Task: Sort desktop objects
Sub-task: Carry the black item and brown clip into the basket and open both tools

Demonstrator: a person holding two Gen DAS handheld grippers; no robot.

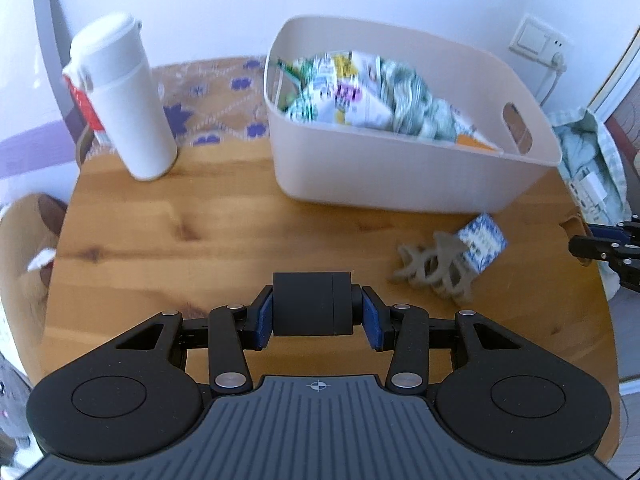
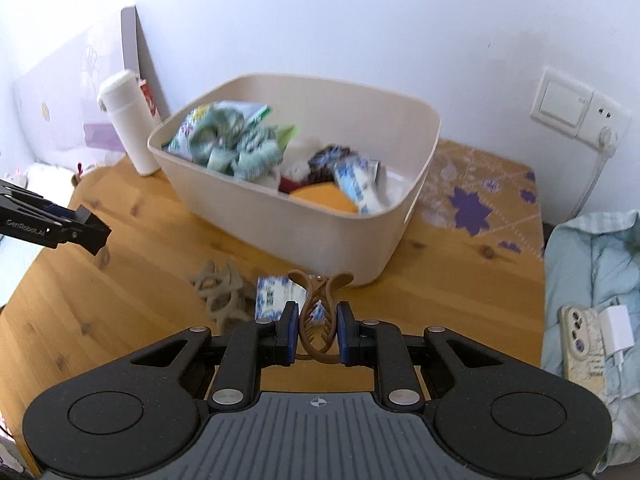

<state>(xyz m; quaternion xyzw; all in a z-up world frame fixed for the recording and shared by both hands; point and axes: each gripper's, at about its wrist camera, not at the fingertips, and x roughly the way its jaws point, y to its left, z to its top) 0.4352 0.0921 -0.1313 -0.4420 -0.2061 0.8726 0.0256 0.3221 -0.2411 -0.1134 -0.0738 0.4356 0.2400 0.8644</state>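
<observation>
My left gripper (image 1: 316, 312) is shut on a black box-shaped object (image 1: 312, 304) above the wooden table (image 1: 200, 236); it also shows at the left of the right wrist view (image 2: 86, 234). My right gripper (image 2: 318, 330) is shut on a brown hair claw clip (image 2: 318, 312), in front of the beige bin (image 2: 280, 216). A grey-beige hair claw (image 1: 434, 268) and a small blue-white packet (image 1: 482, 242) lie on the table near the bin (image 1: 400, 168); both also show in the right wrist view, the claw (image 2: 220, 292) and the packet (image 2: 272, 296). The bin holds several packets and cloth items.
A white thermos (image 1: 120, 96) stands at the table's back left, a red-white item behind it. A patterned mat (image 2: 472, 196) lies at the back. Pale green cloth (image 2: 592, 264) with a phone (image 2: 580, 344) and white charger (image 2: 618, 330) lies right of the table. A wall socket (image 2: 576, 110) is behind.
</observation>
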